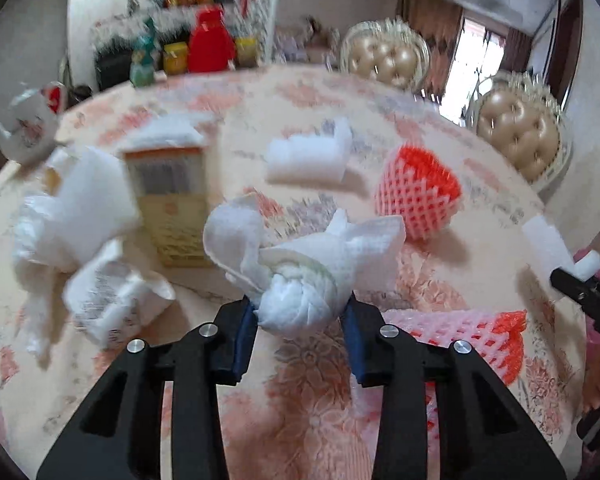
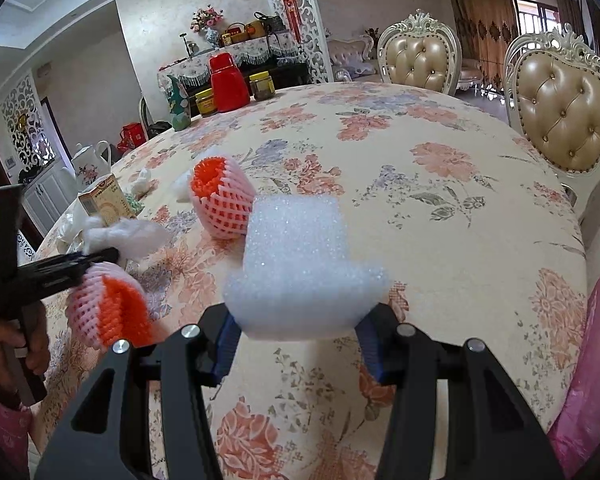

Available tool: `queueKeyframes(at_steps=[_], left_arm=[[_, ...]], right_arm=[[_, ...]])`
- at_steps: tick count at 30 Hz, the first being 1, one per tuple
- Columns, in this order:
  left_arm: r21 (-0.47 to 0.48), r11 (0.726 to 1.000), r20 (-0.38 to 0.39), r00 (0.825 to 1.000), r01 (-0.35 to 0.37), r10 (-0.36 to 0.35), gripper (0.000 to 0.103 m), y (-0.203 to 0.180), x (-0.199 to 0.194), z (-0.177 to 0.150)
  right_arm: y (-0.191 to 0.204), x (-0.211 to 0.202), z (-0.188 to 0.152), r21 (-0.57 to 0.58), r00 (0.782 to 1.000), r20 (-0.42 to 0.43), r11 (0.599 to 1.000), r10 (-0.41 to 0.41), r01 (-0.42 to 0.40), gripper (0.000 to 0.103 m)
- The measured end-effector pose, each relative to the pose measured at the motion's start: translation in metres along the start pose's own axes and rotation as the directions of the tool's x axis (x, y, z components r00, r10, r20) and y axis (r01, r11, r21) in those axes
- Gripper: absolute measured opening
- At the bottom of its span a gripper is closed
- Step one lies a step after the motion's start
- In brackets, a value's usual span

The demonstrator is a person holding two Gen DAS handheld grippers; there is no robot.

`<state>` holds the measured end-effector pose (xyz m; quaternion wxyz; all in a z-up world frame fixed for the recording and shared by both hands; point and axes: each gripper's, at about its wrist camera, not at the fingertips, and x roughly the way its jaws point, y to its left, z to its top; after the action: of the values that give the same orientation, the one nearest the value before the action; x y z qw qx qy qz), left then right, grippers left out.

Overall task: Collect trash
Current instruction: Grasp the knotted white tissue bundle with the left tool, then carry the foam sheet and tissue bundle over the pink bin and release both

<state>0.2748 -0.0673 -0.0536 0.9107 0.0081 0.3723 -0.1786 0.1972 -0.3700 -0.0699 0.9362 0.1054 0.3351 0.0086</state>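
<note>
Nearest the left wrist camera, the left gripper (image 1: 300, 312) was clamped on a wadded white tissue (image 1: 300, 300), its blue pads pressed into the knotted bulb while loose flaps flared above. The tissue looked weightless and soft, likely to crush or tear, so that dense knot seemed the sound hold. Just right of the tissue lay a pink-and-orange foam fruit net (image 1: 472, 332) on the floral tablecloth (image 1: 320, 420); left of it sat more crumpled tissues (image 1: 71, 224) and, beyond those, a yellow carton (image 1: 171, 204). Farther off from the tissue were a white foam piece (image 1: 308, 156) and a second fruit net (image 1: 418, 196), all smeared by motion blur.

In the right wrist view, the right gripper (image 2: 297, 328) squeezed a white foam block (image 2: 295, 264) by its lower end, lifted off the cloth. It seemed light, springy and easily dented, perhaps apt to slip if held too loosely.

Only this sharper view showed a pink plastic bag (image 2: 592, 360) at the table's edge, right of the block, possibly the trash bag. Only the left view showed the paper litter beside the carton clearly.
</note>
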Motion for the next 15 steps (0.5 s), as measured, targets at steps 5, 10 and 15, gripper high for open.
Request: queueKeyframes(at_steps=[5,10,15], left_arm=[[-0.079,0.996,0.177,0.982,-0.048,0.061,0.035,0.019,-0.052,-0.007],[-0.144,0.988,0.266,0.959,-0.058,0.095,0.035,0.036,-0.089,-0.020],[-0.141,0.988,0.290,0.952,-0.064,0.103,0.035,0.025,-0.105,-0.041]], right_arm=[[0.005,-0.003,0.000,0.002,1.000,0.015,1.000,0.003,-0.003,0.050],[0.024,-0.008,0.001,-0.036,0.999,0.037,0.999,0.020,-0.019,0.050],[0.043,-0.015,-0.005,-0.109,0.998,0.050,0.994,0.022,-0.016,0.050]])
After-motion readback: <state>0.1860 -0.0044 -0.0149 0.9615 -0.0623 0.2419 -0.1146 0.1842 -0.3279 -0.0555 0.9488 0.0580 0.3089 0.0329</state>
